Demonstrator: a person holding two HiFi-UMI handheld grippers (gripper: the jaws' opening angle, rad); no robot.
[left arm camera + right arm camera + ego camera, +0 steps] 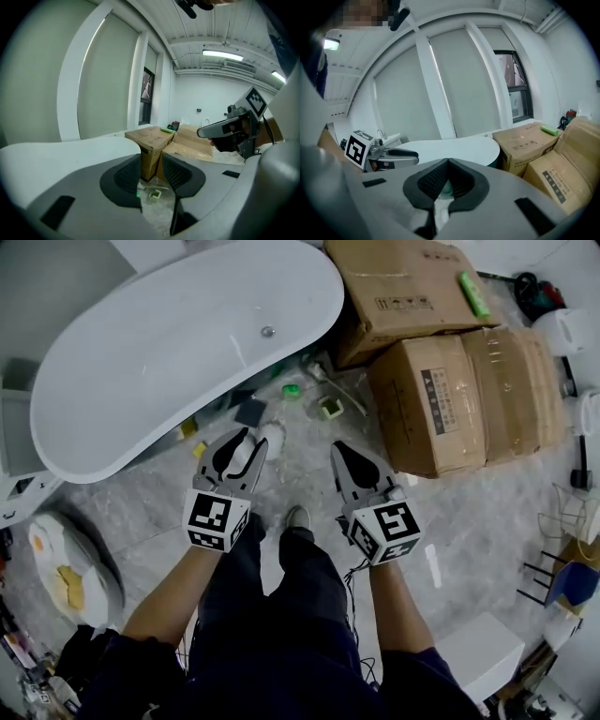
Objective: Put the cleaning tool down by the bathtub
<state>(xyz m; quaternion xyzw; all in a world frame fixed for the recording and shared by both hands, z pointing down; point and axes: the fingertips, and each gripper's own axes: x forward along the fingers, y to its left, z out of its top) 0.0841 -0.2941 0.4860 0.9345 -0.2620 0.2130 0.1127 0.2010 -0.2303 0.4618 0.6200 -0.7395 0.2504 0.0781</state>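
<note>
- Step in hand: I judge the put-down to be finished. The bathtub (112, 381) stands at the left, with small items loose on the floor (469, 512) by its near end.
- My left gripper (251, 439) hangs above that floor with its jaws apart. Nothing sits between the fingers; only floor and a cardboard box (150, 145) show through the gap.
- The cleaning tool (330, 407), which I take to be the green-rimmed piece with a pale handle, lies on the floor near the tub. It is ahead of both sets of fingertips and touches neither.
- My right gripper (340, 450) has its jaws closed tip to tip and holds nothing.
- Next move, in my judgement: no further handling, only keeping both grippers clear of the tool.
</note>
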